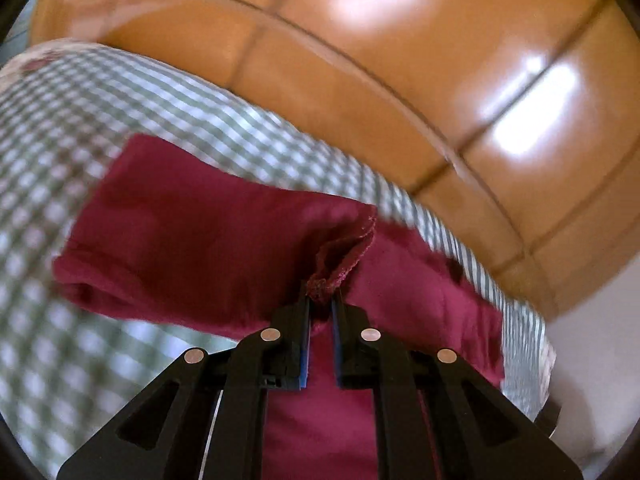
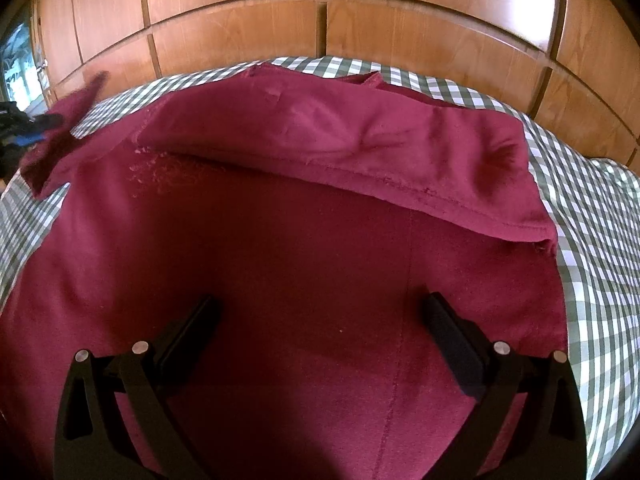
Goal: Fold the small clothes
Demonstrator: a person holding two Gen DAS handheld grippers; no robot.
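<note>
A dark red garment point(image 2: 320, 248) lies spread on a green-and-white checked cloth point(image 2: 592, 240). One sleeve point(image 2: 360, 140) is folded across its upper part. In the left wrist view my left gripper point(image 1: 321, 300) is shut on the hemmed cuff point(image 1: 344, 256) of the other sleeve point(image 1: 192, 232), which hangs lifted above the checked cloth point(image 1: 80, 128). That view is blurred by motion. In the right wrist view the left gripper point(image 2: 28, 136) shows at the far left edge with the raised sleeve point(image 2: 60, 132). My right gripper point(image 2: 320, 312) stands open over the garment's body, nothing between its fingers.
Wooden panelled cabinet doors point(image 2: 240, 12) rise right behind the checked surface. In the left wrist view the same shiny panels point(image 1: 400, 60) fill the upper half. A window point(image 2: 18, 64) shows at the far left.
</note>
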